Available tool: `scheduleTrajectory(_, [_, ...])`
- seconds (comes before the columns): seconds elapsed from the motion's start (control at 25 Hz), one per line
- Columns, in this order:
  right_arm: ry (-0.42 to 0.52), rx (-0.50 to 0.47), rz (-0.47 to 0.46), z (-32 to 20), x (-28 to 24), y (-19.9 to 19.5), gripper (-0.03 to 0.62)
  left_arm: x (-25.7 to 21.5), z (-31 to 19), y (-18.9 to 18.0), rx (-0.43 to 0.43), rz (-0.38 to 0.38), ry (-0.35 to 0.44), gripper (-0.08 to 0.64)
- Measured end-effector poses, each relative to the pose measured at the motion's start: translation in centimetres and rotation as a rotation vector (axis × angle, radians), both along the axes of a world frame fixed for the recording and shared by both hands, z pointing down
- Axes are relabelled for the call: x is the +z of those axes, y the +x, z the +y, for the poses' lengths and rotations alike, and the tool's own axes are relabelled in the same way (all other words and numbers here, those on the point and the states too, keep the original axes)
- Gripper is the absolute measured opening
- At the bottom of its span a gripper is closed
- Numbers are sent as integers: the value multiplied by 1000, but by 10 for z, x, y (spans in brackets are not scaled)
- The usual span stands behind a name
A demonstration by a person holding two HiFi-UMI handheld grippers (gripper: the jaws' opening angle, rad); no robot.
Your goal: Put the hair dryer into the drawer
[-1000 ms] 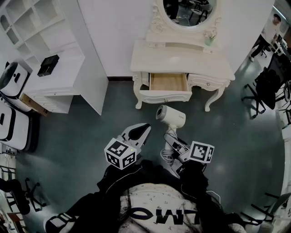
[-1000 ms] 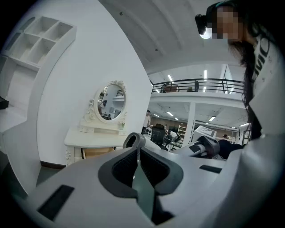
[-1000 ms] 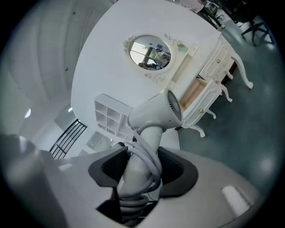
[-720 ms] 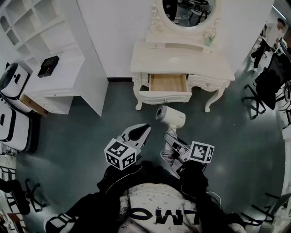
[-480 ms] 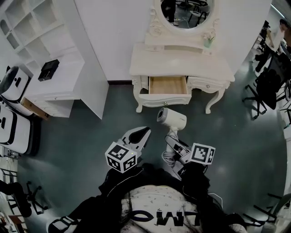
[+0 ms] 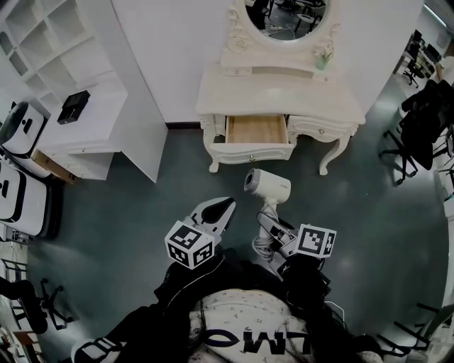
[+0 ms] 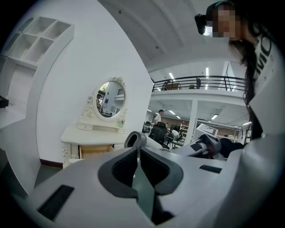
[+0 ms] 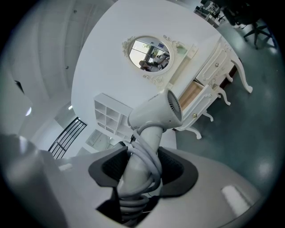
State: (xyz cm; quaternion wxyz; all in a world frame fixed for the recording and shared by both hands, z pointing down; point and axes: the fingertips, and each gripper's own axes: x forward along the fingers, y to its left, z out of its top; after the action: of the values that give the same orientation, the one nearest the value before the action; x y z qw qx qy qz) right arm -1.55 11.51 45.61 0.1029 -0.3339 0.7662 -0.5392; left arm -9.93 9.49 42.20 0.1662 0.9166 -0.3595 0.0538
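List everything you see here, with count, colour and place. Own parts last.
hair dryer: one, white, cord wrapped round its handle, held in front of the drawer
dressing table: one, cream, top centre
drawer: one, open, wooden inside, table's middle
mirror: one, oval, on the table
shelf unit: one, white, left
black box: one, on the shelf unit's desk
left hand-held gripper: white, shut, empty
right hand-held gripper: white, shut on the hair dryer's handle

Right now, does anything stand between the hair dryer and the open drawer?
Nothing visible does. The hair dryer, gripped by its handle in the right gripper, hangs over bare floor in front of the dressing table, and the drawer is pulled open.
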Motion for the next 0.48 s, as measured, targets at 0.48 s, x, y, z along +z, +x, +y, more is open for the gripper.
scheduleTrajectory(0.48, [-41,-1,-27,-18,20,19,219,11,-16,15,-11,-39,-28,2])
